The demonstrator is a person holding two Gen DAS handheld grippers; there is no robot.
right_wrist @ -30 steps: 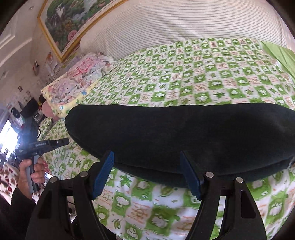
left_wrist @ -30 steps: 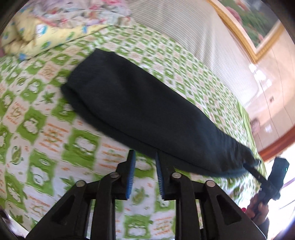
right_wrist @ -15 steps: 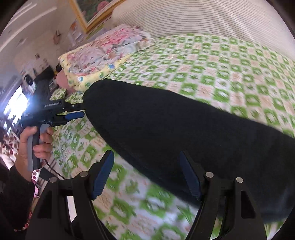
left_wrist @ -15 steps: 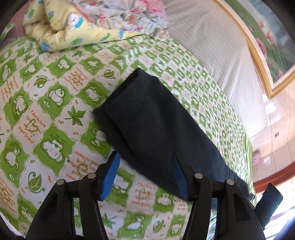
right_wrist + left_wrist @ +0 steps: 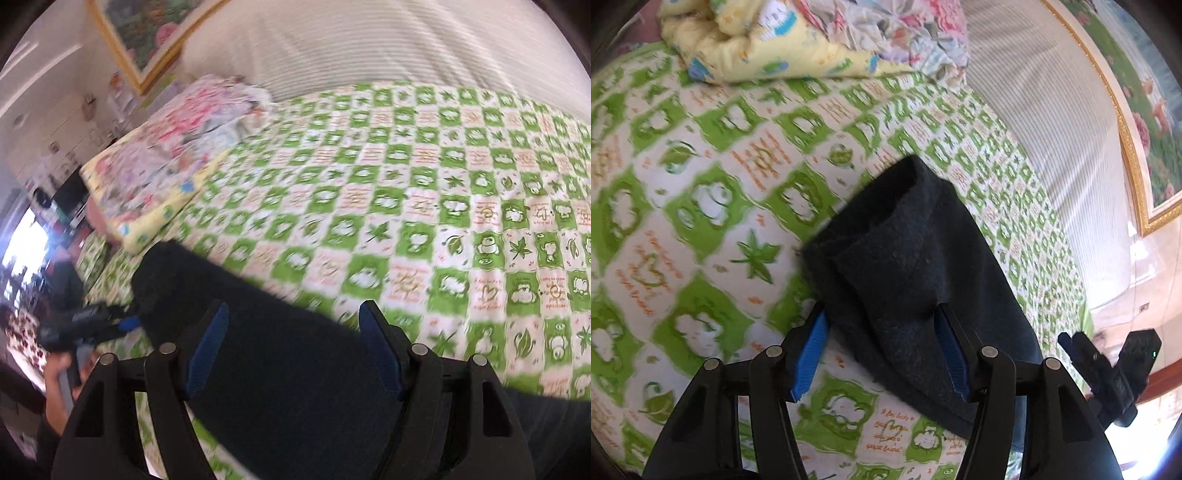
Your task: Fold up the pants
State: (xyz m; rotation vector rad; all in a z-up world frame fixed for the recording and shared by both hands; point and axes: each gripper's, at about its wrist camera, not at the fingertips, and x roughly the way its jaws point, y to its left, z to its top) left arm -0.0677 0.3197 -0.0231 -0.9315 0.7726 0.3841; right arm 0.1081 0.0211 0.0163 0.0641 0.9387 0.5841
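The dark navy, fuzzy knit pants (image 5: 905, 266) lie folded lengthwise into a long narrow strip on the green-and-white checked bed sheet (image 5: 701, 206), one open end pointing toward the yellow floral quilt (image 5: 798, 40).

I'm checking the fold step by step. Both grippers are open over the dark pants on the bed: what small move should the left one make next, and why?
Probably close the left gripper on the end of the pants. Its open fingers straddle the cloth, which lies flat on the bedspread. The right gripper is open too, so nothing is held for a fold.
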